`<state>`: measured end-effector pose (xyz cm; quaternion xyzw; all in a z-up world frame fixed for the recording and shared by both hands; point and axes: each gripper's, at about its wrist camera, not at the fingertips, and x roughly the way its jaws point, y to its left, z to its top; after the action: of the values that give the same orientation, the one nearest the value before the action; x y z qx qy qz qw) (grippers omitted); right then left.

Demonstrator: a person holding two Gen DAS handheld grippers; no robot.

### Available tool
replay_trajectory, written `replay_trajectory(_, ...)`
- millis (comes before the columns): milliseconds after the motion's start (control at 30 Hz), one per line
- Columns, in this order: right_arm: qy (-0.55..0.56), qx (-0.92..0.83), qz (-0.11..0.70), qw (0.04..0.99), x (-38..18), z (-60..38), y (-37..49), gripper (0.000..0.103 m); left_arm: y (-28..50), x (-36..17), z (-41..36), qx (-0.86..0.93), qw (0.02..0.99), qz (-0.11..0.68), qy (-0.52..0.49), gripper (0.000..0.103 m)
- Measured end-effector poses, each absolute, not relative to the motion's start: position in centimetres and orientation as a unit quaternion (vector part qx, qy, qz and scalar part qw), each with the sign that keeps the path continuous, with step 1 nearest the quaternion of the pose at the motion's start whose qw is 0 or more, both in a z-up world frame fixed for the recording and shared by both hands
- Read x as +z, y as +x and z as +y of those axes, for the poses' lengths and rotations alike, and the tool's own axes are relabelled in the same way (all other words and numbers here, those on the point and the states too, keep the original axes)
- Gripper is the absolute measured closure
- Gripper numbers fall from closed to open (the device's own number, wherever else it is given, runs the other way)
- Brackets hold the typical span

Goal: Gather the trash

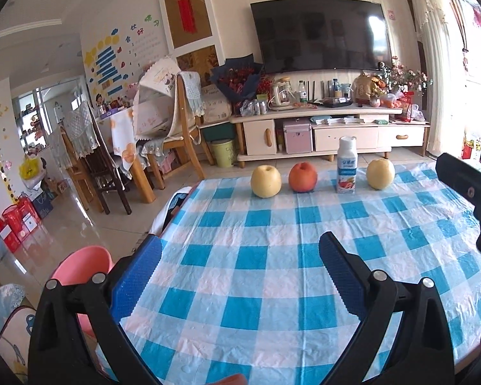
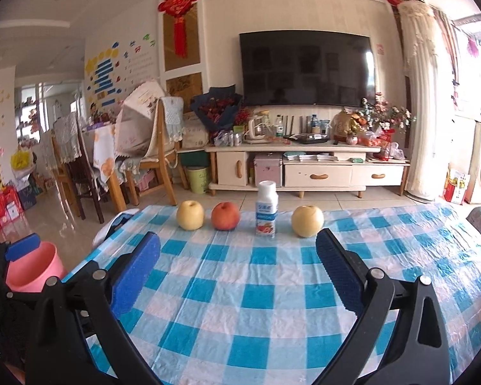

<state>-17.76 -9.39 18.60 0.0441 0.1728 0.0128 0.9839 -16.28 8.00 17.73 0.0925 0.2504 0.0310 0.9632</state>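
The yogurt bottle (image 2: 266,209), probably the only trash among the fruit, wants the right tongs (image 2: 237,266), spread and empty like the left tongs (image 1: 240,276), closing squarely around its middle.

In front of my left gripper (image 1: 240,269) the checked cloth (image 1: 256,288) lay bare, so I had lots of room to pass. Far ahead, a yellow pear (image 1: 266,181), a red peach (image 1: 302,177), a small bottle (image 1: 347,166) and another pear (image 1: 380,174) stood in a row near the far edge, with gaps between them. A pink bin (image 1: 86,263) sat low to my left, off the table. My right gripper (image 2: 239,266) had the same bare cloth ahead.
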Motion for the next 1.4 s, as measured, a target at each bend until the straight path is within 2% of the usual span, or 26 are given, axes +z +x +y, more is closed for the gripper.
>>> replay_trajectory(600, 0.043, -0.038, 0.114, 0.992, 20.9, -14.3, -21.0, 0.005, -18.2, 22.0, 3.2, 0.003, 0.975, 0.210, 0.075, 0.006)
replay_trajectory(1400, 0.037, -0.057, 0.091, 0.993, 21.1, -15.8, -22.4, 0.005, -19.1, 23.6, 1.4, -0.007, 0.981, 0.182, 0.060, 0.005)
